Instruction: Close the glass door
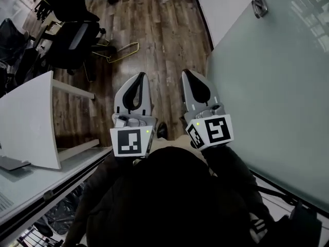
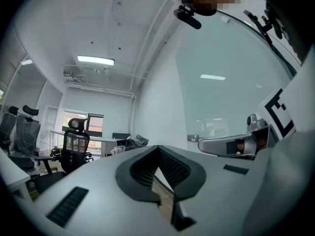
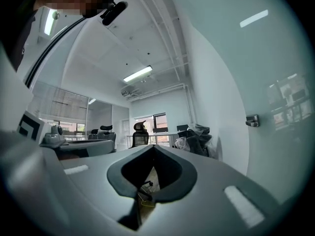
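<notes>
The room is an office with a dark plank floor (image 1: 164, 35). A white desk (image 1: 31, 117) stands at the left and black chairs (image 1: 72, 40) crowd the far left corner. A bent yellow wire frame (image 1: 123, 51) lies on the boards in front of the chairs. In the left gripper view a chair (image 2: 76, 141) stands before a window (image 2: 94, 124), with a ceiling light (image 2: 96, 60) lit above it. The right gripper view shows the same white ceiling with a strip light (image 3: 138, 74).

The door (image 1: 267, 96), a frosted, pale green pane, fills the right side of the head view. It stands at an angle to a white wall (image 1: 226, 9) behind it. A small metal fitting (image 1: 260, 5) sits on the pane near its far end, and it also shows in the right gripper view (image 3: 253, 121).

The left gripper (image 1: 141, 77) and the right gripper (image 1: 186, 73) are held side by side over the floor, pointing forward, above the person's dark jacket (image 1: 169, 199). The right gripper is just beside the door's near edge, and contact cannot be made out. The left gripper is further from the door, on the right one's far side.

Each gripper's jaws meet at the tips, leaving only the teardrop hollow between the pads. That hollow shows nothing but floor, in both the left (image 2: 157, 147) and the right (image 3: 152, 146) gripper views.
</notes>
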The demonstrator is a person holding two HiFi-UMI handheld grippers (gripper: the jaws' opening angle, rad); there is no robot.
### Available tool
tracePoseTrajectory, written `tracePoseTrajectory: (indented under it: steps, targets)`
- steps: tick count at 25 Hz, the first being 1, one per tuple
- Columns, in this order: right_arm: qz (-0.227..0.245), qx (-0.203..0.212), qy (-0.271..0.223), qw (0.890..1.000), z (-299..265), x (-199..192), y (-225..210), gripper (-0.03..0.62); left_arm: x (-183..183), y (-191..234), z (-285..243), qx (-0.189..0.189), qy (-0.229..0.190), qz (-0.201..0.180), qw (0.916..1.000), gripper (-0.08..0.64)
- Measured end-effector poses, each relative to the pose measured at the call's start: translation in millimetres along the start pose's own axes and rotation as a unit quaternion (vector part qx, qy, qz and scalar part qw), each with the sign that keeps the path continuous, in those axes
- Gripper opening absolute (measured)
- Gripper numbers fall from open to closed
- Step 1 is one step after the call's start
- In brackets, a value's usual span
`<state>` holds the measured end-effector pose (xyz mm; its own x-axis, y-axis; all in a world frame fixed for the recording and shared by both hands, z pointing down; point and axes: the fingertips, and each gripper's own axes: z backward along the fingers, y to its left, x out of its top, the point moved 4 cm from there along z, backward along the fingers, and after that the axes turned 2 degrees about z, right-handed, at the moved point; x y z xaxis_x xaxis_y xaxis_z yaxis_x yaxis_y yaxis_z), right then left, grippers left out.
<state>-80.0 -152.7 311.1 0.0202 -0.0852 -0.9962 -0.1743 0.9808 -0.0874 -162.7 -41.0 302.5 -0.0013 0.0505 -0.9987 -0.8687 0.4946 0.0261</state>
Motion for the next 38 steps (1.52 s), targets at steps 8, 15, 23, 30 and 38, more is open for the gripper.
tracePoseTrajectory:
  steps: [8, 15, 23, 30, 38]
  targets:
    - [0.01, -0.037, 0.0, 0.999, -52.3, 9.3, -63.0, 0.002, -10.4, -0.6, -92.5, -0.049, 0.006, 0.007, 0.9987, -0.003]
    - [0.002, -0.061, -0.002, 0.998, -98.6, 2.7, -122.2, 0.002, -29.2, 2.2, -170.0, -0.076, 0.037, -0.01, 0.9964, -0.003]
    - [0.0, -0.058, -0.013, 0.998, -165.9, 6.0, -200.6, 0.002, -31.9, -0.7, -276.6, -0.082, 0.032, -0.023, 0.9958, -0.003]
    - [-0.007, -0.07, -0.009, 0.997, -200.0, 1.1, -257.5, 0.002, -38.4, -11.1, -351.6, -0.091, 0.031, -0.011, 0.9953, -0.003]
    - [-0.008, -0.09, -0.018, 0.996, -223.1, 5.6, -306.8, 0.002, -35.5, -25.7, -414.0, -0.109, 0.025, -0.007, 0.9937, -0.003]
